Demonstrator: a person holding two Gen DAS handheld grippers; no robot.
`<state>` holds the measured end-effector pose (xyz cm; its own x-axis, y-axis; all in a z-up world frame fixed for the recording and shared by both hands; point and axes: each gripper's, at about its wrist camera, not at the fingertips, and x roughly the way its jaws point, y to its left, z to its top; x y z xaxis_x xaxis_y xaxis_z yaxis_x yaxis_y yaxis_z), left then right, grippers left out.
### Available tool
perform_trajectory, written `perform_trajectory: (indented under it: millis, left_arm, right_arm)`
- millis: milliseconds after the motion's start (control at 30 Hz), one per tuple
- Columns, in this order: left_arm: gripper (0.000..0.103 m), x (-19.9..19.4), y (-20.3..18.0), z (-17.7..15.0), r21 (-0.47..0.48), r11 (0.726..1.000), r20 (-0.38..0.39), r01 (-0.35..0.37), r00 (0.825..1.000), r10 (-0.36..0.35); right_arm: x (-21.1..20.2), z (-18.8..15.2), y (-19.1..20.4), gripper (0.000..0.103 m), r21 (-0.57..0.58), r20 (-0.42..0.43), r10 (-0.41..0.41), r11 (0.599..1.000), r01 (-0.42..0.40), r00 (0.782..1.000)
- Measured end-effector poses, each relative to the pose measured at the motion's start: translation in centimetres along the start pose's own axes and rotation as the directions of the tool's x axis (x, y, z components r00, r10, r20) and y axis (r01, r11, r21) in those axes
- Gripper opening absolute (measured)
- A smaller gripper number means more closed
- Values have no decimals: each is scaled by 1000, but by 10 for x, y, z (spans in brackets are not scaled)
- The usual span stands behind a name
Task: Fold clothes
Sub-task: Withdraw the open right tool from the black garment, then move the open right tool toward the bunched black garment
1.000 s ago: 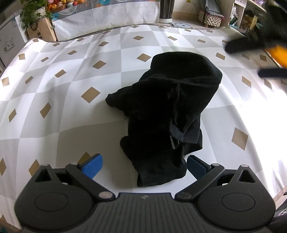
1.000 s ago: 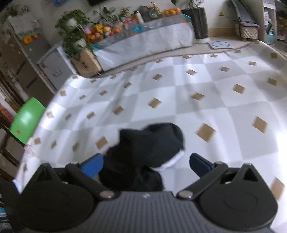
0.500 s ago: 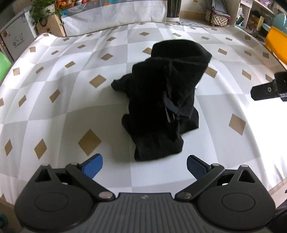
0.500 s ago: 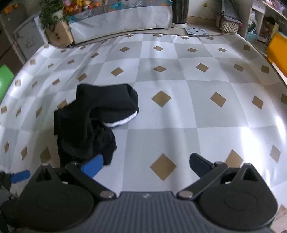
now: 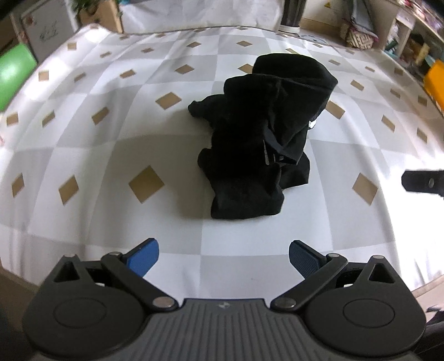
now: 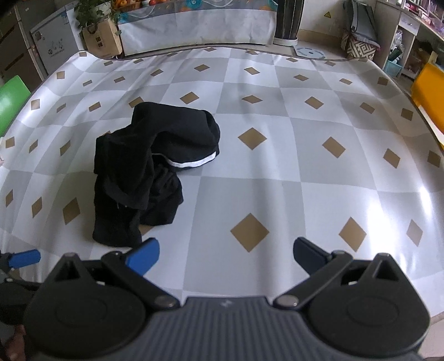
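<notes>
A black garment [image 5: 263,133] lies crumpled in a heap on the checkered table cloth [image 5: 111,138]; a white inner band shows at its edge [image 6: 191,163]. In the right wrist view the black garment [image 6: 149,166] sits left of centre. My left gripper [image 5: 223,258] is open, held back near the table's front edge, short of the heap, nothing between its blue pads. My right gripper [image 6: 226,257] is open too, over bare cloth to the right of the garment. A fingertip of the left gripper [image 6: 23,257] shows at the far left of the right wrist view.
A green chair [image 6: 11,102] stands at the left, an orange chair [image 6: 428,91] at the right. Beyond the table's far edge are a plant on a cardboard box [image 6: 100,33], a dark bin [image 6: 287,22] and shelves [image 6: 410,33].
Both grippers have pulled back from the garment toward the front edge. The right gripper has swung right, so the heap now lies to its left. The garment stayed crumpled.
</notes>
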<state>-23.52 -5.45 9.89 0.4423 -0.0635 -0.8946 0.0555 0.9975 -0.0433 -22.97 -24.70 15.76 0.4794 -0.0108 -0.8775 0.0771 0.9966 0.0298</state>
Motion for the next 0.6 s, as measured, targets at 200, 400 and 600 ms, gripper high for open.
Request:
perform_trajectory:
  millis: [200, 400, 600]
  left_arm:
    - [100, -15, -4, 1, 3, 1000, 24, -11, 1000, 11]
    - [100, -28, -2, 0, -9, 1000, 43, -15, 999, 15]
    - [100, -41, -1, 0, -14, 1000, 62, -17, 998, 17]
  right_arm:
    - [-2, -3, -2, 103, 5, 6, -12, 1000, 12, 1000]
    - [-7, -7, -3, 103, 17, 33, -45, 999, 45, 998]
    - [-12, -14, -5, 103, 50, 42, -42, 998, 40, 998]
